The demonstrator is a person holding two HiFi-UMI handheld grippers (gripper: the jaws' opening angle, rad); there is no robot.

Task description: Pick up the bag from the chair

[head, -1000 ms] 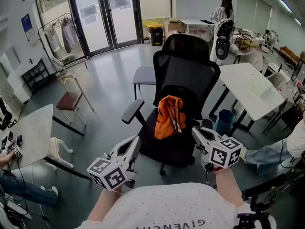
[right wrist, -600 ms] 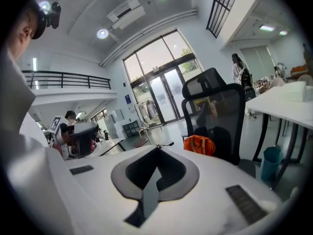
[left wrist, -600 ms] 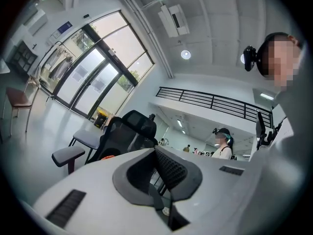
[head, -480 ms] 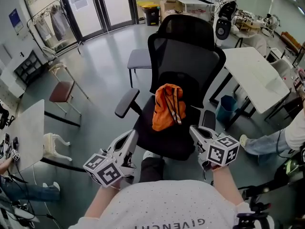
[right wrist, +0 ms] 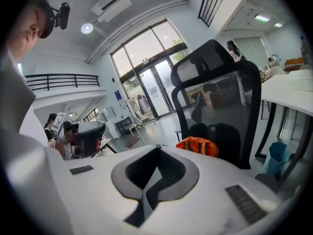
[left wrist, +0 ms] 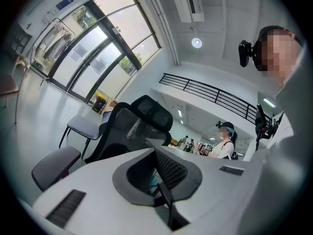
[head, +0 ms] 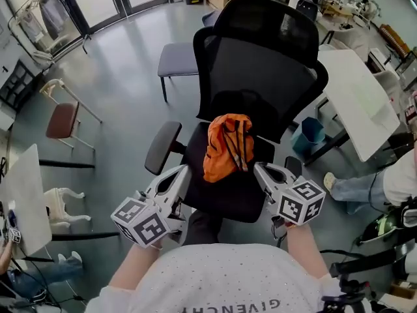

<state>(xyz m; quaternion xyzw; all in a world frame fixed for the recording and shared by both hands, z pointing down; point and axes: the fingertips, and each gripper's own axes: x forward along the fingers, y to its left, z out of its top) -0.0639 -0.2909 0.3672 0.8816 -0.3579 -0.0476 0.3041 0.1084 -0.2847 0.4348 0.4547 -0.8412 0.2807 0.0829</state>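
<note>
**Item 1. Left gripper** [head: 184, 170]: white two-jaw body with a marker cube at its rear, held low at the left of the head view. Its jaws are closed tip to tip with nothing between them, as its own view shows [left wrist: 156, 151]. It points toward the front left of the chair seat.

**Item 2. Right gripper** [head: 258, 167]: same build, held at the right. Its jaws are pressed together and empty [right wrist: 157, 146].

**Item 3. Crumpled orange fabric bag with dark striped straps** [head: 228, 147]: lies on the chair seat, heaped against the foot of the backrest. It sits between the two gripper tips and slightly beyond them, near both, and neither gripper holds it. In the right gripper view it shows just past the closed tip, a little to the right [right wrist: 198, 145].

**Item 4. Black mesh-backed office chair with headrest** [head: 260, 64]: stands directly ahead of both grippers. Its dark padded armrest [head: 161, 147] lies just beyond the left gripper. The backrest rises behind the bag and fills the middle of both gripper views [left wrist: 129, 131] [right wrist: 220, 97].

**Item 5. Grey-seated stool** [head: 179, 60]: on the floor beyond the chair, ahead and left of the left gripper.

**Item 6. White bench** [head: 361, 109]: well to the right of the right gripper, with a blue bin [head: 311, 135] beneath its near edge.

**Item 7. Brown-seated chair with pale frame** [head: 62, 119]: far to the left of the left gripper.
</note>
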